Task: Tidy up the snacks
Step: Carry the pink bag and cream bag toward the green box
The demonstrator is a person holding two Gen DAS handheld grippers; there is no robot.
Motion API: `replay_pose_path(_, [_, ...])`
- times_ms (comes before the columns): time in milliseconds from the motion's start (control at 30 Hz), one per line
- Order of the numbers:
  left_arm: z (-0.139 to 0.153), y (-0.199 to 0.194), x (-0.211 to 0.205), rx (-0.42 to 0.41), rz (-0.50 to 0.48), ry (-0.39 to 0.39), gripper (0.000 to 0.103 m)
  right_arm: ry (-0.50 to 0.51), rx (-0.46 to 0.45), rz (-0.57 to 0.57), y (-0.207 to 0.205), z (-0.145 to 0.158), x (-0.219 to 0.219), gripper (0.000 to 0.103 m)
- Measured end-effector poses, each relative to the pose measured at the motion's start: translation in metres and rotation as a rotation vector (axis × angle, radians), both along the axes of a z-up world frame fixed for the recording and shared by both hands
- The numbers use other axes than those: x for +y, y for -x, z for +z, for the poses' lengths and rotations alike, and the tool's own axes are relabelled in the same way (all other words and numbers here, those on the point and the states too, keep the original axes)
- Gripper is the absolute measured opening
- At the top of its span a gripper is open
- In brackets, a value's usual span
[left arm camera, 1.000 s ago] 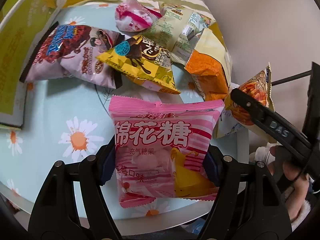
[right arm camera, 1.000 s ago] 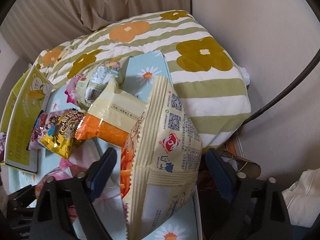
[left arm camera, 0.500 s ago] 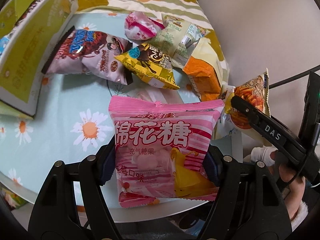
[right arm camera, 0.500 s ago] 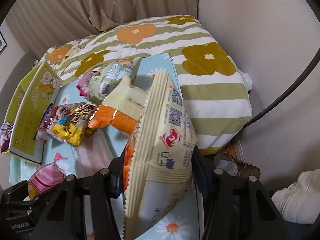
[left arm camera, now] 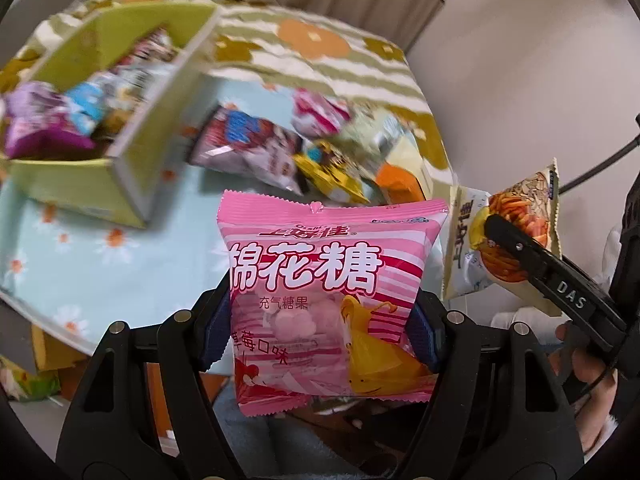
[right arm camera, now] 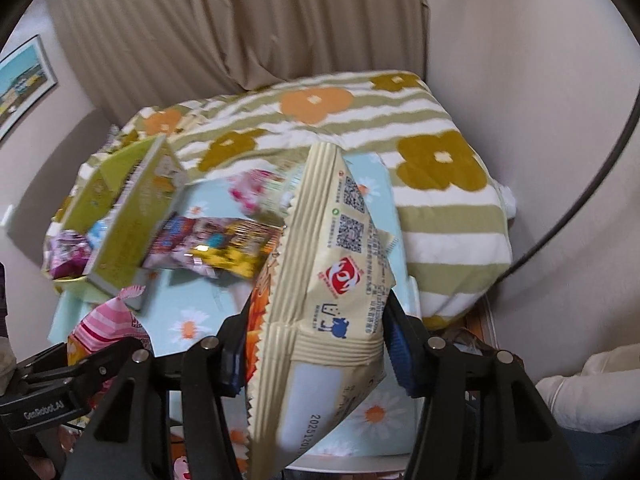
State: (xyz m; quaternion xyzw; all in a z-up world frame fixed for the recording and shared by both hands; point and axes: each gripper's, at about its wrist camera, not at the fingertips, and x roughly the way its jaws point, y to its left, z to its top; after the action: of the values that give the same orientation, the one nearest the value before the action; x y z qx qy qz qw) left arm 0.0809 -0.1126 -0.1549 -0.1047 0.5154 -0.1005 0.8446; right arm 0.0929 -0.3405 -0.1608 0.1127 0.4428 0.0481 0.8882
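Loose snack packets [left arm camera: 280,156] lie on the daisy-print counter [left arm camera: 80,264] beside the green box [left arm camera: 120,120]. The left tool [left arm camera: 320,320] is clamped on the pink marshmallow bag [left arm camera: 324,292] above the counter's edge — the right tool [right arm camera: 316,344], just closed, grips the cream noodle-snack bag [right arm camera: 332,280].

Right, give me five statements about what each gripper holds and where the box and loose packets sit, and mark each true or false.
1. The left gripper is shut on a pink marshmallow packet. True.
2. The right gripper is open and holds nothing. False: it is shut on a cream snack packet.
3. The green cardboard box already holds several packets. True.
4. The green box stands on the striped flower blanket. False: it stands on the daisy tablecloth.
5. Loose packets, among them a yellow packet, lie on the tablecloth. True.
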Motion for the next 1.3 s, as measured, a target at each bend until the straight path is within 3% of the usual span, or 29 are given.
replay_pose_path(367, [0.065, 0.029, 0.095, -0.127, 0.187, -0.061, 0.07, -0.047, -0.136, 0.193, 0.0, 0.062, 0.071, 0.052])
replay_pose_path(633, [0.101, 0.014, 0.173, -0.2, 0.279, -0.107, 0.07, -0.086, -0.209, 0.319, -0.031, 0.094, 0.145, 0.052])
replay_pose_path(967, [0.12, -0.083, 0.253, -0.198, 0.266, -0.128, 0.07, -0.106, -0.227, 0.384, -0.099, 0.118, 0.24, 0.052])
replay_pose_path(1167, [0.106, -0.169, 0.283, -0.154, 0.204, -0.13, 0.07, -0.093, -0.199, 0.369, -0.152, 0.117, 0.284, 0.052])
replay_pose_path(1300, [0.08, -0.228, 0.293, -0.101, 0.153, -0.122, 0.07, -0.095, -0.154, 0.336, -0.184, 0.107, 0.299, 0.052])
